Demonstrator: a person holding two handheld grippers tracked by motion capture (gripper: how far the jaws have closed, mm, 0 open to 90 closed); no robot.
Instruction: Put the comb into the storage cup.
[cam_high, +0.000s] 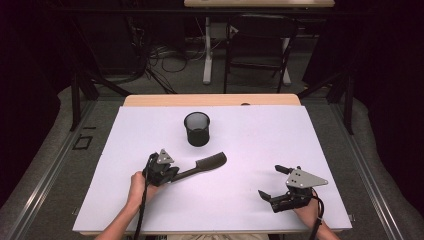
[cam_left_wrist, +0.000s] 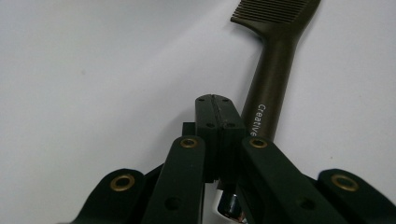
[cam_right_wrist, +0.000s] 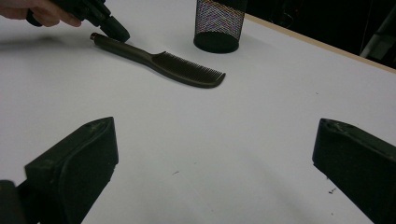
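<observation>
Folding chair (cam_high: 260, 42) beyond table (cables (cam_high: 167, 57) nearby).

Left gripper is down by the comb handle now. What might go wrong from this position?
The left gripper has its jaws shut beside the dark plastic comb, not around its handle, so a lift now would likely come up empty. Pushing forward could slide the comb across the smooth white table toward the black mesh cup. The right gripper stands open and well apart, too far to steady anything.
</observation>
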